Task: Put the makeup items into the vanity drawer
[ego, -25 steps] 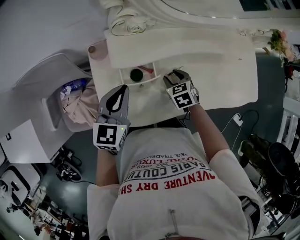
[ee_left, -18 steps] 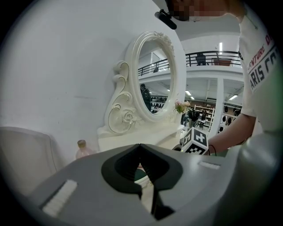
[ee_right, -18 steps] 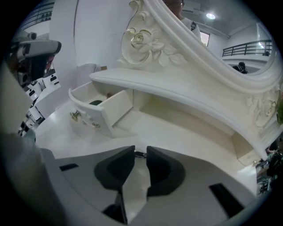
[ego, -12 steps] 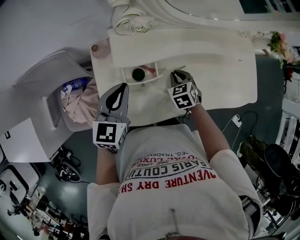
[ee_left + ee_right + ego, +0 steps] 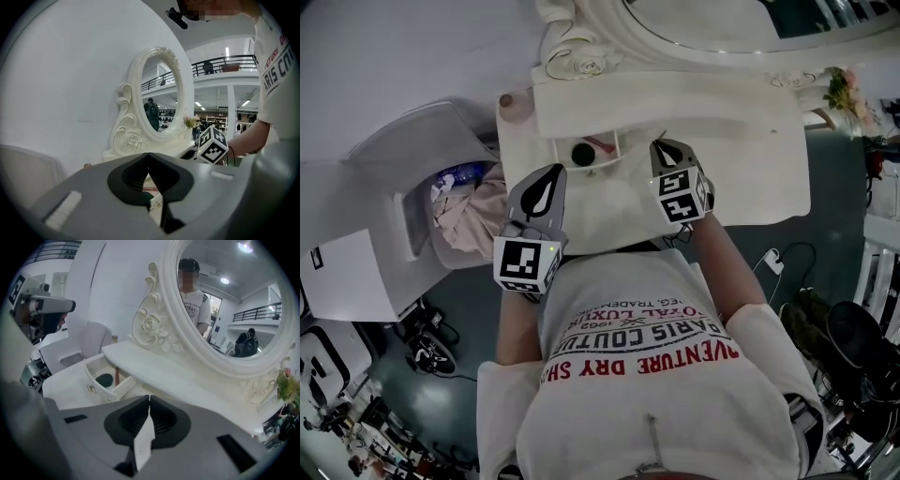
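Hovering by the open vanity drawer [image 5: 602, 167], both grippers empty.
Round dark compact [image 5: 582, 154] and slim red stick [image 5: 600, 142] lie inside; left gripper [image 5: 554, 172] jaws together, right gripper [image 5: 662, 145] jaws closing.

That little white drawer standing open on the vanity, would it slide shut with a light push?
Probably: the drawer looks small and thin-walled, so it is likely light. The dark round item inside lies flat and should stay put. The thin red stick beside it might roll or shift.
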The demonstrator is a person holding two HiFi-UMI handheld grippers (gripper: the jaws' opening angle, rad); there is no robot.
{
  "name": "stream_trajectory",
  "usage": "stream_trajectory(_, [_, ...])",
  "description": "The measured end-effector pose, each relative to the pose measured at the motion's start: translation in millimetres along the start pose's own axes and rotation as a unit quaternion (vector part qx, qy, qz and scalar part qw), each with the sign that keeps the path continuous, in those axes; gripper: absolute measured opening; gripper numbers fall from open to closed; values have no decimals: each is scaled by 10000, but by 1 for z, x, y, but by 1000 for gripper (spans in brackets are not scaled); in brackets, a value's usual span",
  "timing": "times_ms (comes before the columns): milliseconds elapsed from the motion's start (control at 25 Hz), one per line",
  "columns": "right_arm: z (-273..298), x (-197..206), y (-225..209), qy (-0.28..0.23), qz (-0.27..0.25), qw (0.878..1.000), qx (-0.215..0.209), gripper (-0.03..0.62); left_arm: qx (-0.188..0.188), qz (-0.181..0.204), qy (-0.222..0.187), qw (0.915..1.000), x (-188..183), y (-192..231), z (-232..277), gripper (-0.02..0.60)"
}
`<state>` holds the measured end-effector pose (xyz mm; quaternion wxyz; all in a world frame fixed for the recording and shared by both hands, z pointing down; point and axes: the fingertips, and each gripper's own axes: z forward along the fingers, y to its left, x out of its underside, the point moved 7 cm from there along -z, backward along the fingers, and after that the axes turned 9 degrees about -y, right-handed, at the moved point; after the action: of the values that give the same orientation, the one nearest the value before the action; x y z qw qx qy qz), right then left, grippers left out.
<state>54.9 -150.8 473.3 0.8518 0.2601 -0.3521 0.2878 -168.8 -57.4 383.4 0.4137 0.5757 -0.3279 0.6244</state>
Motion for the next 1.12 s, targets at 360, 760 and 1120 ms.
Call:
stream_trajectory(360, [-14,-45,32,-597,-149,9967,-525,17,-358,103,-234,9990,-12,-3,-33,11])
stream_trajectory(760, [6,-82,86,-783,-367,9903,-1083,17,-1024,111,-222,9944,-5,20,-91,11])
stream_trajectory(1120, [35,-85,117,-500,201,9893,-1357,17,-1307,112,-170,9912,0,46,-126,11])
